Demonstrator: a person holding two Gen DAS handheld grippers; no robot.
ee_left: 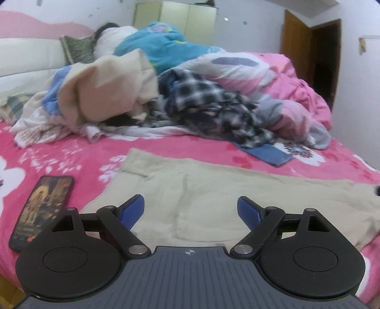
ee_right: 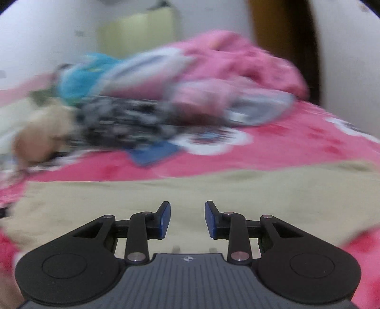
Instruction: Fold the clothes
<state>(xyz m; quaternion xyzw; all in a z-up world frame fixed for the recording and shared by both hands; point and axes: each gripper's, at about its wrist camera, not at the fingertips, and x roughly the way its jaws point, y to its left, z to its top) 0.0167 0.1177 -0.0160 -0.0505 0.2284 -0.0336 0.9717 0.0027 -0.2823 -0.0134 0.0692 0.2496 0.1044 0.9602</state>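
Bedroom with white walls, a brown door [ee_left: 325, 59] at the right, a pale cupboard [ee_left: 187, 16] at the back. Bed [ee_left: 78, 154] covered in a pink flowered sheet. At the far side, a heap of bedding and unfolded clothes: a checked black-and-white garment [ee_left: 209, 104], a cream piece [ee_left: 104, 88], a blue blanket [ee_left: 154, 45], a pink quilt [ee_left: 296, 78]. A phone [ee_left: 40, 211] lying on the sheet at the near left.

Spread flat on the near part of the bed: a beige garment [ee_left: 213, 197], lying wide across both views, mostly smooth, with a seam down the middle and a corner turned at its upper left. No fold visible in it yet, as far as can be seen; which kind of garment, hard to tell. Judged from that: early in the task, one piece laid out and ready for folding, the heap behind untouched and left to do.

Left gripper [ee_left: 191, 210]: fingers spread wide, nothing between them, held above the beige garment near its left part, not touching it. Right gripper [ee_right: 187, 219]: fingers partly apart, a clear gap between the blue pads [ee_right: 165, 219], nothing pinched, poised over the same garment [ee_right: 237, 195] further to the right. Right view strongly blurred. Cloth directly ahead of and beneath both pairs of fingers, near edge hidden below the gripper bodies.
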